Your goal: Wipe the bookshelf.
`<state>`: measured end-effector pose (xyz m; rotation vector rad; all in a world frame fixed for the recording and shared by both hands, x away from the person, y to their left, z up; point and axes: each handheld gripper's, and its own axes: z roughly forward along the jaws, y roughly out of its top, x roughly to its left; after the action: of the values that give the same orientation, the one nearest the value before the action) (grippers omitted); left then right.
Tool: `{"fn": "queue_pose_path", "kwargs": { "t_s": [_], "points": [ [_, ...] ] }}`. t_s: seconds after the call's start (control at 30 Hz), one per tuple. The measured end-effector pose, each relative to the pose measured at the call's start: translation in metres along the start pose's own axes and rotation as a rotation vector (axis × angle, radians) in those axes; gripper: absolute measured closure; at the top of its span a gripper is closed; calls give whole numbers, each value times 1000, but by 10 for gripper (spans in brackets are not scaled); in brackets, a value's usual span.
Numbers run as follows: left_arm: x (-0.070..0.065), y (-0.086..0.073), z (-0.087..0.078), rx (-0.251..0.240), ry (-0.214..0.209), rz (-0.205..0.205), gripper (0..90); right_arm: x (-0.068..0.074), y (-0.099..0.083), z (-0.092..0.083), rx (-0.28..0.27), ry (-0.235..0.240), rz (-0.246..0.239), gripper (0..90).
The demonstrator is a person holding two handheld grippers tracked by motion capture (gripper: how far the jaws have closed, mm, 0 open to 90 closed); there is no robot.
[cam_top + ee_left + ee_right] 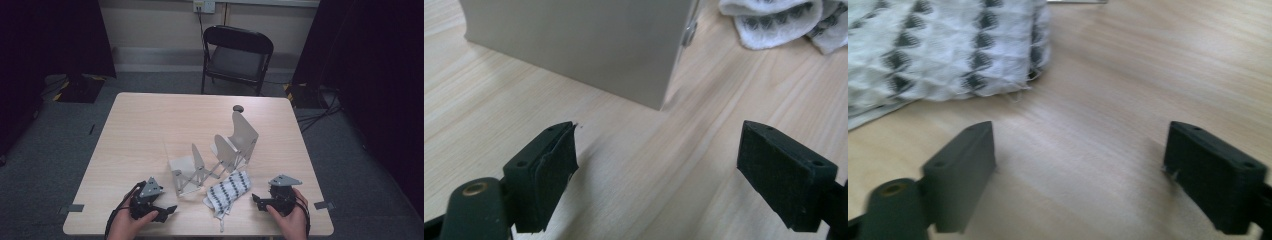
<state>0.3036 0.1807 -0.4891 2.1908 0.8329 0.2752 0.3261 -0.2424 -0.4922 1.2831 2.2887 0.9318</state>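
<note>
A folded white cloth with dark dots [228, 191] lies near the table's front edge, between both hands. Behind it stands a grey metal expanding rack [215, 157] with several upright plates. My left gripper [170, 210] rests at the front left, jaws open and empty, pointing at the rack's near plate [574, 45]; the cloth [784, 20] shows at that view's top right. My right gripper [255, 200] sits at the front right, open with nothing between its jaws, aimed at the cloth [943, 55] a short way ahead.
A small dark round object [238, 108] lies near the table's far edge. A black folding chair [236, 57] stands beyond the table [150, 125]. Black curtains hang at both sides, and cables run on the floor at the right.
</note>
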Motion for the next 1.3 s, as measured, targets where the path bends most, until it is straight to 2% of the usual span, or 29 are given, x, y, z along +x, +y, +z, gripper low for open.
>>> {"fn": "queue_pose_path", "kwargs": {
  "t_s": [0.17, 0.3, 0.4, 0.47, 0.53, 0.6, 0.67, 0.77, 0.83, 0.97, 1.13, 1.23, 1.3],
  "points": [
    [-5, -1, 5, 5, -19, 1, 162, 7, 14, -5, -72, 7, 10, 197],
    [-7, -2, 6, 4, -25, 1, 163, 11, 27, -1, -118, 15, 28, 241],
    [-9, -2, 6, 3, -30, -1, 163, 22, 30, 9, -89, 43, 19, 241],
    [-10, -2, 6, 6, -30, 2, 163, 34, 30, 16, -56, 37, -35, 252],
    [-10, -2, 7, 4, -32, 5, 163, 45, 29, 21, -32, 55, -69, 263],
    [-10, -2, 7, 6, -27, 15, 163, 55, 30, 23, -29, 79, -75, 269],
    [-11, -1, 8, 0, -36, 8, 163, 64, 31, 24, -24, 95, -82, 269],
    [-11, -1, 9, -1, -36, 4, 163, 78, 31, 26, -17, 132, -119, 267],
    [-11, -2, 8, -2, -36, 3, 163, 84, 31, 28, -13, 134, -143, 263],
    [-9, -1, 8, 4, -30, 5, 163, 78, 34, 21, -37, 148, -123, 265],
    [-10, -1, 9, 6, -27, 16, 163, 53, 40, 10, -89, 107, -34, 304],
    [-10, 0, 9, 9, -28, 13, 163, 50, 39, 18, -41, 75, -54, 327],
    [-10, 0, 9, 6, -29, 7, 161, 51, 37, 26, -13, 84, -51, 331]
  ]
}}
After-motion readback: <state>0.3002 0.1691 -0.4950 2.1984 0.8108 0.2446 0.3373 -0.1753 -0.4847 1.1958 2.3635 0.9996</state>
